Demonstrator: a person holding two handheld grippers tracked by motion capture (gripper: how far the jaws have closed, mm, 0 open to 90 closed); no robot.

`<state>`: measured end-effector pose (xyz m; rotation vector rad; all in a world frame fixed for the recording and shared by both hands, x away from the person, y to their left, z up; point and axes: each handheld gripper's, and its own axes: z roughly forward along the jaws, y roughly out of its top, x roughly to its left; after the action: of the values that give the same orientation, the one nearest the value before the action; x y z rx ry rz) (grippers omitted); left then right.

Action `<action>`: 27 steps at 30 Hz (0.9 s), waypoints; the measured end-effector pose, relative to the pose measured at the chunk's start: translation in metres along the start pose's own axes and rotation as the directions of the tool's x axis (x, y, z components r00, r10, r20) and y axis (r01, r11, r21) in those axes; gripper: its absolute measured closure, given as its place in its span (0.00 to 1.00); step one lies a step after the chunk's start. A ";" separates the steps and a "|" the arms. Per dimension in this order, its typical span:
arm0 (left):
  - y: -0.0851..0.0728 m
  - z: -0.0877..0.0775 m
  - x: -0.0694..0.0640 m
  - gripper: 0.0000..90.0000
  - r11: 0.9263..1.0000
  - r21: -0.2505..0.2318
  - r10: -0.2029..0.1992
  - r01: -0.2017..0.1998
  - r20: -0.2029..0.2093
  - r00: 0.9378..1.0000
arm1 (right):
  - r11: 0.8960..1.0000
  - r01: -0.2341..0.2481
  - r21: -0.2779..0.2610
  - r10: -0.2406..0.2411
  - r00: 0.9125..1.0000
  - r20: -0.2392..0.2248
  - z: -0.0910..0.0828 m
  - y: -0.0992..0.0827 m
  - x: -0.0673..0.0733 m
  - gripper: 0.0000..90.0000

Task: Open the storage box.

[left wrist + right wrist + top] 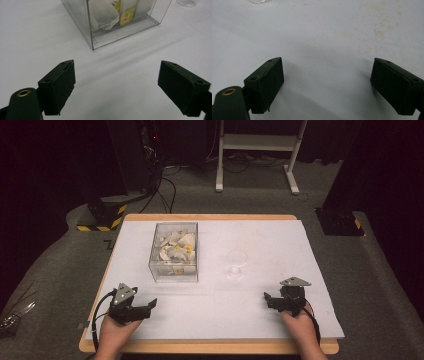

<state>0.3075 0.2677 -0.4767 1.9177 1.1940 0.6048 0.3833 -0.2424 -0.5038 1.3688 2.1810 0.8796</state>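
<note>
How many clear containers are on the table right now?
2. A clear box of tea bags stands left of centre, ahead of the left gripper. A small clear glass stands near the centre, ahead-left of the right gripper.

High view looks down over the table [260,227]; both gripper views skim its white surface close up.

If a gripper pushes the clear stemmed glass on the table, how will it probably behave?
The glass looks thin and clear, so it is probably fragile and light. It stands upright on a narrow stem with a small foot, so a high push may tip it. The smooth white table cover may let it slide.
</note>
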 end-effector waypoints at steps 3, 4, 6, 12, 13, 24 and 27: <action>0.001 0.000 -0.004 0.16 1.000 -0.003 0.010 -0.010 0.007 1.000 | 1.000 -0.002 0.000 0.002 1.000 -0.001 0.000 0.000 0.000 0.13; 0.001 0.000 -0.004 0.17 1.000 -0.003 0.010 -0.010 0.007 1.000 | 1.000 -0.002 0.000 0.002 1.000 -0.001 0.000 0.000 0.000 0.13; 0.001 0.000 -0.004 0.17 1.000 -0.009 -0.002 0.002 0.021 1.000 | 1.000 -0.003 0.002 0.003 1.000 -0.002 0.000 0.000 0.000 0.13; 0.007 -0.001 -0.004 0.17 0.999 -0.030 -0.016 0.017 0.022 1.000 | 1.000 -0.006 0.003 0.006 1.000 -0.002 0.000 0.000 0.000 0.13; 0.009 -0.002 -0.004 0.17 0.999 -0.036 -0.019 0.020 0.017 1.000 | 1.000 -0.006 0.003 0.006 1.000 -0.002 0.000 0.000 0.000 0.13; 0.033 0.006 -0.010 0.18 0.999 -0.045 0.021 -0.019 0.025 0.999 | 1.000 -0.004 0.002 0.004 1.000 -0.002 0.000 0.000 0.000 0.13; 0.036 0.010 -0.013 0.18 0.998 -0.049 0.030 -0.028 0.044 0.999 | 1.000 -0.002 0.001 0.002 1.000 -0.003 0.000 0.000 0.000 0.13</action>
<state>0.3280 0.2428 -0.4531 1.9011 1.1158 0.5975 0.3835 -0.2427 -0.5039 1.3718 2.1826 0.8817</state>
